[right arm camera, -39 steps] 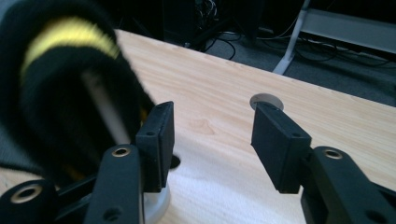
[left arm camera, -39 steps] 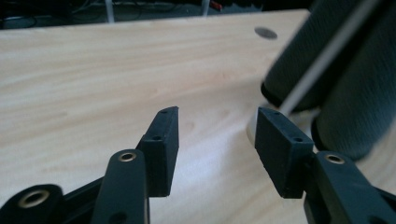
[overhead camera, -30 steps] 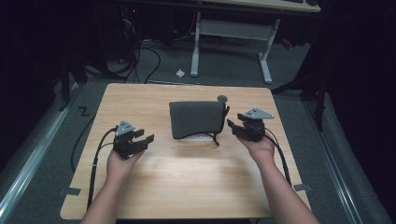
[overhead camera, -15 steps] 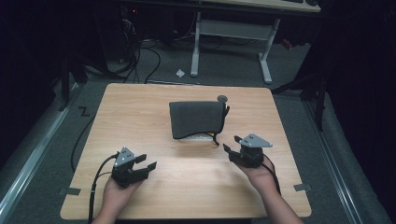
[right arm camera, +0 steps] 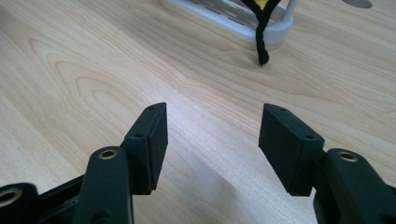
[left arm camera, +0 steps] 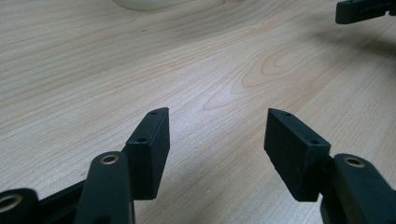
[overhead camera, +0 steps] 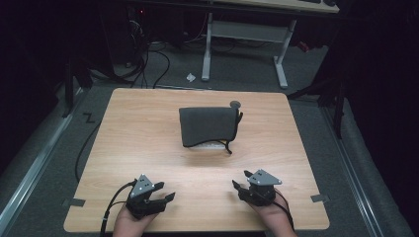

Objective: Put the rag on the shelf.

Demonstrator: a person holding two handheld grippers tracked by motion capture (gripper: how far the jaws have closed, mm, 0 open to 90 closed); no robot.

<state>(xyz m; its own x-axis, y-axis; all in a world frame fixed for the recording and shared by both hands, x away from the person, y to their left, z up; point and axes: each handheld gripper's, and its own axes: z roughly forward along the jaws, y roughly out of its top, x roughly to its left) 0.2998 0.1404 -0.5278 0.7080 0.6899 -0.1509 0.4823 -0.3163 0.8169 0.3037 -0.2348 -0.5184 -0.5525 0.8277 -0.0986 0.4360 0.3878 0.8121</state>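
High view: left gripper (overhead camera: 165, 196) and right gripper (overhead camera: 239, 185) are sitting at the near edge of the wooden bench (overhead camera: 148, 143), both with jaws spread and gripping nothing. A dark grey pouch (overhead camera: 207, 126) is lying mid-bench over a white tray (right arm camera: 233, 21), black cord (right arm camera: 261, 32) trailing off it.

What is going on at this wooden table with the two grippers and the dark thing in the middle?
A person holds the left gripper and the right gripper low at the near edge of the light wooden table, both open and empty. The dark grey fabric-covered object with a black cord sits untouched mid-table on a white base. In the last second both hands have pulled back from it.
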